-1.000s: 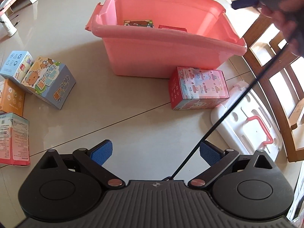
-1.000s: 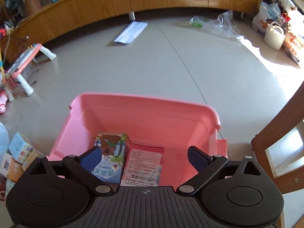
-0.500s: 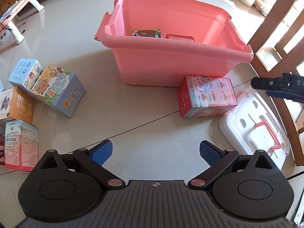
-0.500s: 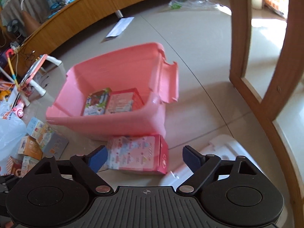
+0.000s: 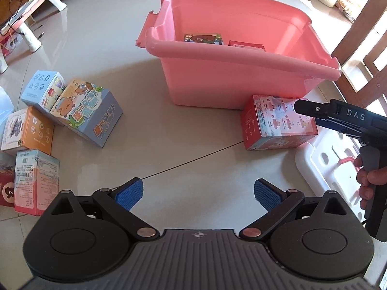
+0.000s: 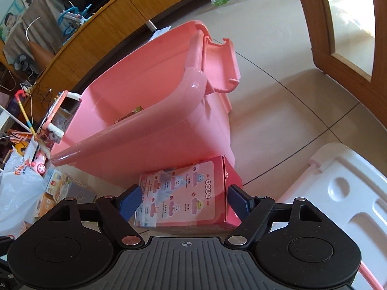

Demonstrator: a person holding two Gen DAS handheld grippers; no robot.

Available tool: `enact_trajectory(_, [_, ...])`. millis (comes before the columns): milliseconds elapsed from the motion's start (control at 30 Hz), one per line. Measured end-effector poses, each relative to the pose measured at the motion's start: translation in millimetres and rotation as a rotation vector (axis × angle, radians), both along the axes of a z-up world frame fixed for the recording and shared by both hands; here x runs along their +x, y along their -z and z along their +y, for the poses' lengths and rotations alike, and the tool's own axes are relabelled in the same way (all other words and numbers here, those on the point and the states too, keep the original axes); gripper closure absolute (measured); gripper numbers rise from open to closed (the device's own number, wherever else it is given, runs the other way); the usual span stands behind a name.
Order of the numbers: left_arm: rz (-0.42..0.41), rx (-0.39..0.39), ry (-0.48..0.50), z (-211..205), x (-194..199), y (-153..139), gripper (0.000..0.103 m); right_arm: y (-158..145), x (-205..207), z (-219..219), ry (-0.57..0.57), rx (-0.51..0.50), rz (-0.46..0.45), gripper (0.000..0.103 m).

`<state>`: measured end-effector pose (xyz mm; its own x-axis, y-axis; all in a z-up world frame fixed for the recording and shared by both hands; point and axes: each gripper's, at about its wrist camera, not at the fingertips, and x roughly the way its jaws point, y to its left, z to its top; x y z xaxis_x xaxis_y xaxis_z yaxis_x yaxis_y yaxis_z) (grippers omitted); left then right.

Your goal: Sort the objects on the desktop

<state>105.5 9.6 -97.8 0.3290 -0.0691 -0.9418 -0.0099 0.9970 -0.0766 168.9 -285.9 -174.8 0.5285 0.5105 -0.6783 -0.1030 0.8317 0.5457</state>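
Note:
A red and pink carton (image 5: 273,125) (image 6: 183,193) lies flat on the tiled floor against the near wall of a pink plastic bin (image 5: 241,55) (image 6: 145,130). My right gripper (image 6: 184,200) (image 5: 314,113) reaches over it from the right, open, its blue pads either side of the carton with no clear squeeze. A hand holds its grip. Two flat boxes (image 5: 202,38) (image 5: 246,44) lie inside the bin. My left gripper (image 5: 197,193) hovers open over bare floor in front of the bin, with nothing between its fingers.
Several more cartons (image 5: 89,111) (image 5: 36,181) sit on the floor at the left. A white lid with a pink handle (image 5: 333,169) (image 6: 338,193) lies right of the red carton. Wooden chair legs (image 5: 358,24) (image 6: 338,36) stand beyond it. A white plastic bag (image 6: 17,193) is at far left.
My right gripper has swung from above the bin down and right, narrowed its jaws, and now straddles the red carton. The left gripper has barely moved.

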Motion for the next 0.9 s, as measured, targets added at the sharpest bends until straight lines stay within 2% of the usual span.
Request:
enact_trajectory(100, [-0.012,-0.031,-0.024,5,2,-4,0.002,-1,4,6,-0.057,0.021,0.033,0.028])
enact_trajectory(233, [-0.018,0.007,-0.013,6,3,-3,0.002,2,0,20,-0.156,0.130,0.125,0.028])
enact_trajectory(333, [0.003,0.025,-0.041,13,3,4,0.002,3,-9,40,-0.271,0.188,0.166,0.028])
enact_trajectory(400, [0.016,0.023,-0.069,19,4,8,0.002,0,-13,46,-0.304,0.219,0.180,0.028])
enact_trajectory(467, [0.025,0.010,-0.107,26,6,11,0.002,-7,-14,42,-0.296,0.223,0.173,0.028])
enact_trajectory(533, [0.027,-0.019,-0.135,27,8,12,0.002,-19,-13,31,-0.235,0.152,0.114,0.027])
enact_trajectory(600, [0.028,-0.038,-0.145,24,10,11,0.002,-29,-9,23,-0.167,0.070,0.054,0.021])
enact_trajectory(633, [0.027,-0.039,-0.138,22,11,10,0.002,-30,-6,20,-0.144,0.058,0.046,0.021])
enact_trajectory(733, [0.030,-0.024,-0.103,15,12,11,0.002,-21,2,22,-0.113,0.079,0.071,0.022])
enact_trajectory(900, [0.044,0.003,-0.110,19,11,16,0.002,-3,9,45,-0.159,0.095,0.066,0.020])
